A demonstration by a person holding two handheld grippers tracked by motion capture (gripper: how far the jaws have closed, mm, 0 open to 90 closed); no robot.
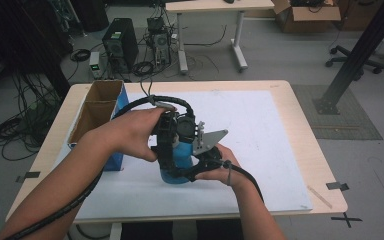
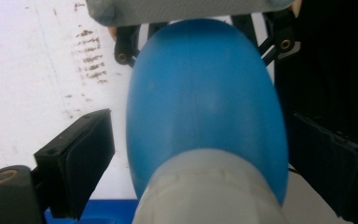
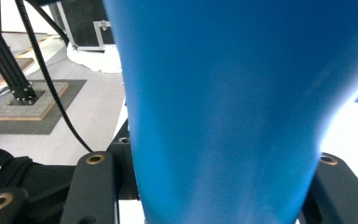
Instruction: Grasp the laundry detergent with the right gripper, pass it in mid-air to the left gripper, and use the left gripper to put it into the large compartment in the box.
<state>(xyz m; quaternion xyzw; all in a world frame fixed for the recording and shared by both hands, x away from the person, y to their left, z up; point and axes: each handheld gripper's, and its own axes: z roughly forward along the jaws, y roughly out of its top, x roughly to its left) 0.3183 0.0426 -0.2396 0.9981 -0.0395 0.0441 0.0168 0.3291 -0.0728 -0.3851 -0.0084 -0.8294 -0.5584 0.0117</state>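
The right gripper [image 1: 200, 162] clamps its black jaws on the body of a blue plastic bottle [image 1: 180, 162] with a whitish cap end [image 2: 209, 191], standing on the white sheet [image 1: 260, 130] covering the wooden table [image 1: 305, 150]. The left gripper [image 2: 196, 154] straddles the bottle's top, jaws apart, left pad not touching. Beyond sits an open cardboard box [image 1: 97, 107].

Grey floor [image 1: 280, 60], tangled cables [image 1: 15, 125], white desk [image 1: 215, 6]
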